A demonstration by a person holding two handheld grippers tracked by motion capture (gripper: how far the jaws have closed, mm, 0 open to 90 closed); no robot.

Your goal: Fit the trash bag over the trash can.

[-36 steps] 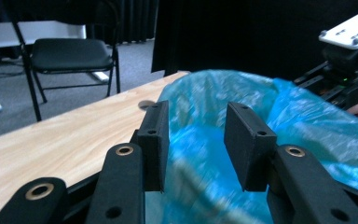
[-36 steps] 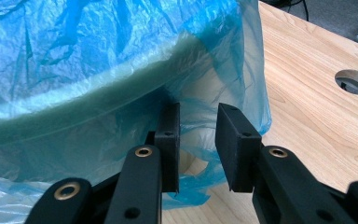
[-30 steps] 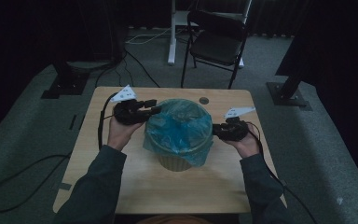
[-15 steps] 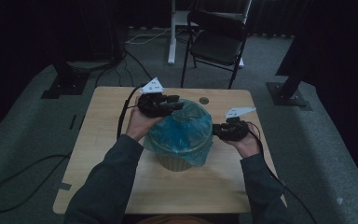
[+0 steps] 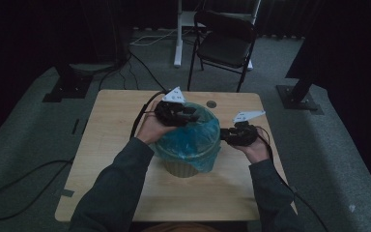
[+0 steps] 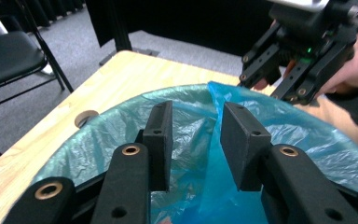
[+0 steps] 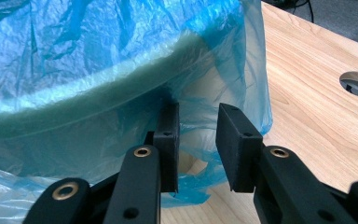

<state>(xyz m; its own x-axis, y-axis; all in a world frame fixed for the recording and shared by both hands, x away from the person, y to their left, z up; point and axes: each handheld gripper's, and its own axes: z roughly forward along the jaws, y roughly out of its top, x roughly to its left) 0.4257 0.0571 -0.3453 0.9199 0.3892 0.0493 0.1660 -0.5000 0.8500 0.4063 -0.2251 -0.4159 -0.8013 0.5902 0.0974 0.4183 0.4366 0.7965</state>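
A small bin lined with a blue plastic bag (image 5: 189, 140) stands in the middle of the wooden table (image 5: 106, 159). My left gripper (image 5: 178, 114) hovers over the bin's far left rim; its jaws are open above the bag's mouth (image 6: 193, 112), and a raised fold of the bag (image 6: 214, 135) runs up between them. My right gripper (image 5: 239, 135) sits at the bin's right side. It is open (image 7: 198, 114), with its jaws level with the bag's loose skirt (image 7: 121, 60) just under the rim. Nothing is pinched in either gripper.
A round cable hole (image 5: 211, 104) lies in the table behind the bin. A black folding chair (image 5: 227, 41) stands beyond the table's far edge. Cables (image 5: 24, 179) trail on the floor at the left, and stand bases (image 5: 299, 96) sit at both sides.
My left gripper has swung from the bin's left side toward the right and back, ending over the far rim. The right gripper has stayed in place.
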